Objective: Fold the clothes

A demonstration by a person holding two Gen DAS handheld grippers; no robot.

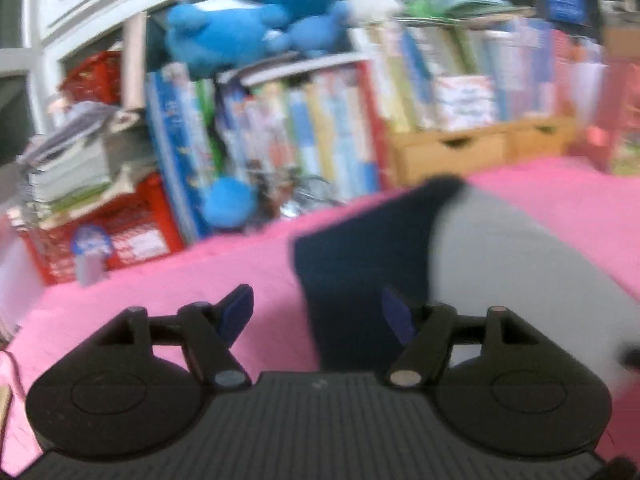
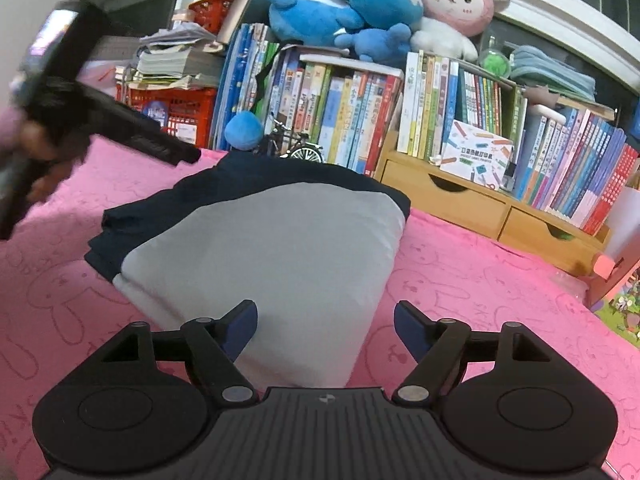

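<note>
While lying folded on the pink blanket (image 2: 480, 280), grey panel over navy, garment (image 2: 264, 248) sitting just ahead of right gripper (image 2: 325, 320), jaws spread, gripping nothing. Left gripper (image 1: 318, 312) hovering near navy edge, likewise parted and empty, though blurred. Risking a snagged top layer, dragging the fold loose.

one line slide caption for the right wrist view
Open right gripper over a folded grey and navy garment on a pink bunny-print cloth.
</note>
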